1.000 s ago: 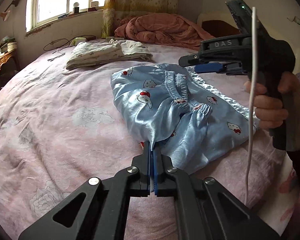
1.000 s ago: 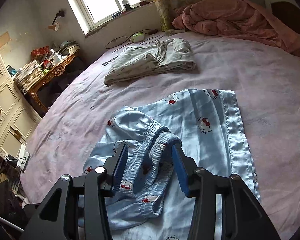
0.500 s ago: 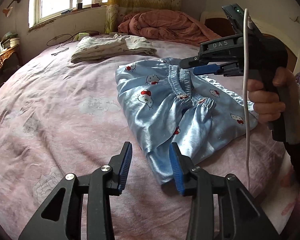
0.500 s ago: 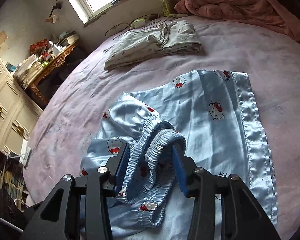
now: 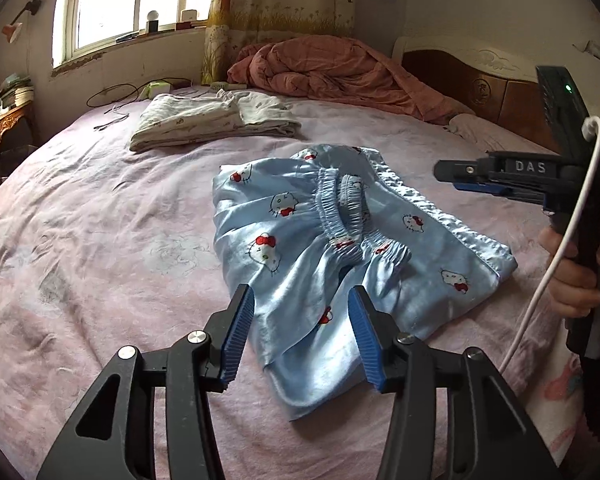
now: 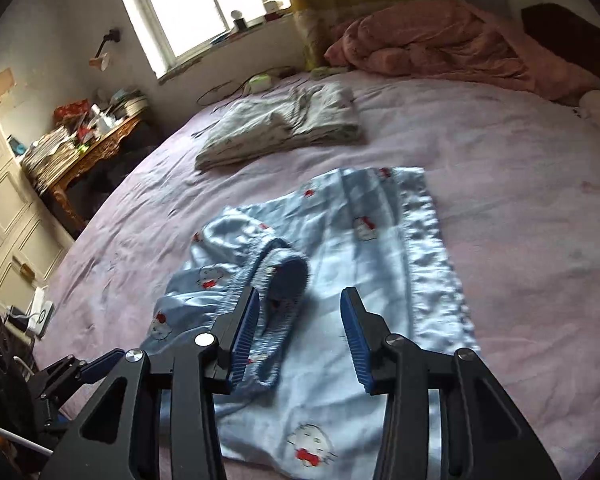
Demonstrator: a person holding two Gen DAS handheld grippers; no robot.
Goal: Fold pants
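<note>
Light blue satin pants (image 5: 296,236) with a cartoon cat print lie folded on the pink bedsheet (image 5: 100,240), the gathered elastic waistband (image 5: 342,220) bunched on top. My left gripper (image 5: 300,294) hovers at the pants' near edge. Its jaws are opening and no pad presses on the fabric below them. In the right wrist view the pants (image 6: 364,264) lie under my right gripper (image 6: 300,294), which is open, with the waistband (image 6: 284,276) just beside its left pad. From the left wrist view, the right gripper (image 5: 448,179) hangs above the pants' right side in a person's hand (image 5: 572,280).
A folded pale garment (image 5: 208,120) lies farther back on the bed, with cables (image 5: 116,96) near the window wall. A crumpled pink quilt (image 5: 332,68) sits by the wooden headboard (image 5: 480,84). A cluttered desk (image 6: 80,140) and cabinets stand off the bed's left side.
My left gripper went from shut on the pants' near edge to open and let the fabric go. The right gripper slid right, so the waistband is no longer between its pads.
</note>
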